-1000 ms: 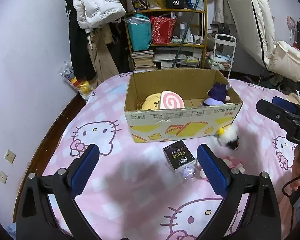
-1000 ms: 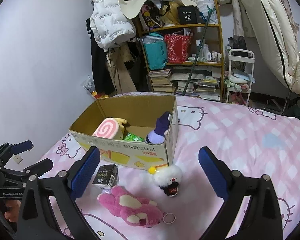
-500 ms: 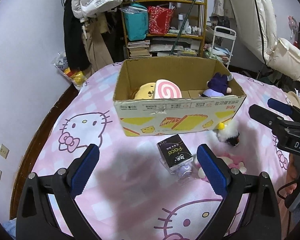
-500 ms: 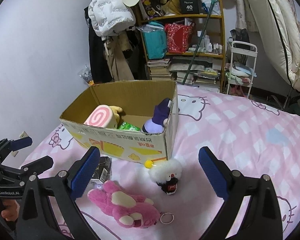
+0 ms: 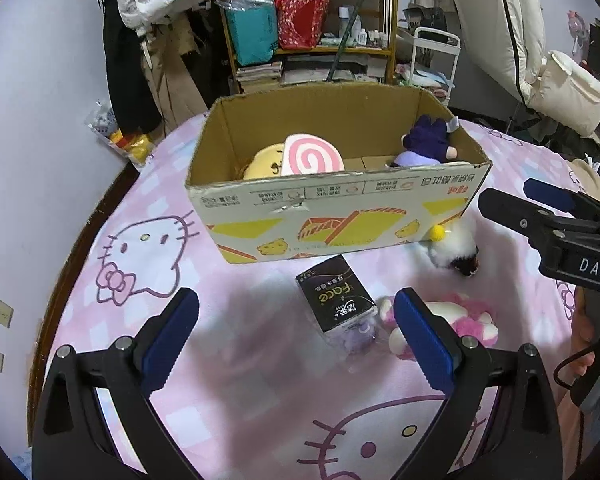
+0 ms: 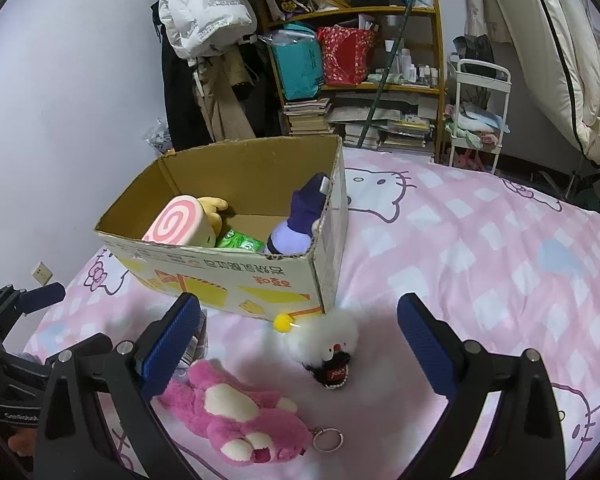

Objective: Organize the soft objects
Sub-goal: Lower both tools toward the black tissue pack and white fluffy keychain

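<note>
Both claws hang wide open over the bed [image 6: 480, 240], holding nothing. The left claw [image 5: 296, 344] sits low in its frame, with a black tissue pack [image 5: 336, 300] between its fingers. The right claw [image 6: 300, 344] frames a pink plush bear [image 6: 236, 420] at lower centre and a white fluffy toy [image 6: 334, 344] above it. The cardboard box [image 6: 236, 280], centre left, holds a swirl cushion [image 6: 178, 222], a yellow plush [image 6: 214, 206] and a purple plush [image 6: 300, 220].

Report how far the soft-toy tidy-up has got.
Done: the swirl cushion, yellow plush and purple plush sit in the cardboard box. In hand: nothing; left gripper and right gripper are open. Left: pink bear, white fluffy toy and tissue pack on the bed.
</note>
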Demonstrator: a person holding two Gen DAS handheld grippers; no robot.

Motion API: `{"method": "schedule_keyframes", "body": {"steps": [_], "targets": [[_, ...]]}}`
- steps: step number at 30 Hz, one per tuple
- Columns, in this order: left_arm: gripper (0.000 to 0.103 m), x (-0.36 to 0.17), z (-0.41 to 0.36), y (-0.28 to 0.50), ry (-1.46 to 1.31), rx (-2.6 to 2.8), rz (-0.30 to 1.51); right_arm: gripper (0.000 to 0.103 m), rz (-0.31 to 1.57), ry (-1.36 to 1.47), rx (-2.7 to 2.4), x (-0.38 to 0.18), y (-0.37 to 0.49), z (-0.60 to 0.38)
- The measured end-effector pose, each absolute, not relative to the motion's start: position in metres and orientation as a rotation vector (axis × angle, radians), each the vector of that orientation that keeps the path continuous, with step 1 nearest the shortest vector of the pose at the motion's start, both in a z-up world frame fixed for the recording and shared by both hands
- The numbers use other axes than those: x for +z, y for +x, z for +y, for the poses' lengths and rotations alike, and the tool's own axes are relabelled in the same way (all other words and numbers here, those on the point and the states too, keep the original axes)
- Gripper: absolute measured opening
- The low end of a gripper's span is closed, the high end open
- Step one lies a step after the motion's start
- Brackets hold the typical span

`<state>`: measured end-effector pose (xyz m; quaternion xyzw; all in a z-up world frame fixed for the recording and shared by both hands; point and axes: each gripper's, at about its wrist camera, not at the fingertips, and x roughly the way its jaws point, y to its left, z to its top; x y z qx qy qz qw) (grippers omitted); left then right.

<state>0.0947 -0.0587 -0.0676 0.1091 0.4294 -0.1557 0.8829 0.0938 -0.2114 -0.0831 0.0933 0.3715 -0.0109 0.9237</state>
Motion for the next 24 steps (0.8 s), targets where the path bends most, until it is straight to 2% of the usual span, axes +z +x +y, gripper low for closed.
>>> {"method": "schedule_keyframes", "body": {"steps": [10, 24], "targets": [[0.097, -0.080, -0.062, 0.116, 0.191, -0.332, 0.943, 0.103, 0.799, 0.197, -0.023, -0.094, 0.101, -0.213], [0.097, -0.123, -0.077, 0.136, 0.188, -0.321, 1.078, 0.103, 0.903, 0.178, -0.037, -0.119, 0.120, -0.212]]}}
